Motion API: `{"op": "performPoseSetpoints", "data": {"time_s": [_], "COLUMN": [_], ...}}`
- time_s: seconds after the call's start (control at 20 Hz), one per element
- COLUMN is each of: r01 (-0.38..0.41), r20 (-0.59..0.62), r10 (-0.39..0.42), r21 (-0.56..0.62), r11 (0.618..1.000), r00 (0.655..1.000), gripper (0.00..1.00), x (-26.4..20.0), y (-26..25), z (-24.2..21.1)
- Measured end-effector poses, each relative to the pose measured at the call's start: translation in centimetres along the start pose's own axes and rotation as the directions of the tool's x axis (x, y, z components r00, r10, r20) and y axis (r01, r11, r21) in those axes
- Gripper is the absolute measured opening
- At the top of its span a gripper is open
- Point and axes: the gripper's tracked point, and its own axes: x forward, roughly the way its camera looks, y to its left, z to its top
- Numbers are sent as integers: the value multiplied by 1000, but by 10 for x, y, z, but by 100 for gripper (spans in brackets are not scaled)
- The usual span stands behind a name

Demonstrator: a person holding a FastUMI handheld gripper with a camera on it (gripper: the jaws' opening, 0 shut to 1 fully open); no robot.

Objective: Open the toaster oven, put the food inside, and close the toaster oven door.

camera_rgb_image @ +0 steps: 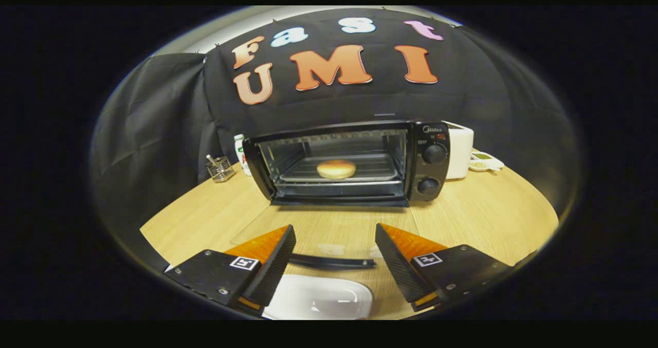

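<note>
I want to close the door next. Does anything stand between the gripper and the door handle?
Nothing visible does. The gripper is open and the door handle lies just ahead, between its fingers. A white plate lies low on the handle's near side. The bun sits inside the toaster oven.

The gripper [335, 258] is held level and aimed straight at the toaster oven [349, 163], well back from it. Its two fingers [275, 260] are spread wide apart, and nothing is clasped between them. Each finger is angled inward toward the oven. The holding hand is probably behind the camera; it cannot be made out.
</note>
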Motion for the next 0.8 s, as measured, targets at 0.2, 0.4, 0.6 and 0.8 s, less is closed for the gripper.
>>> {"op": "performPoseSetpoints", "data": {"time_s": [0.2, 0.4, 0.6, 0.8], "r01": [-1, -5, -17, -13], "r20": [-69, -142, -193, -227], "r10": [1, 6, 22, 17], "r21": [-9, 5, 27, 17], "r11": [1000, 1000, 999, 1000], "r00": [998, 990, 981, 974], "gripper": [93, 93, 93, 93], "x": [-14, -9, 7, 15], "y": [2, 2, 6, 7], "z": [-36, -61, -70, -71]}}
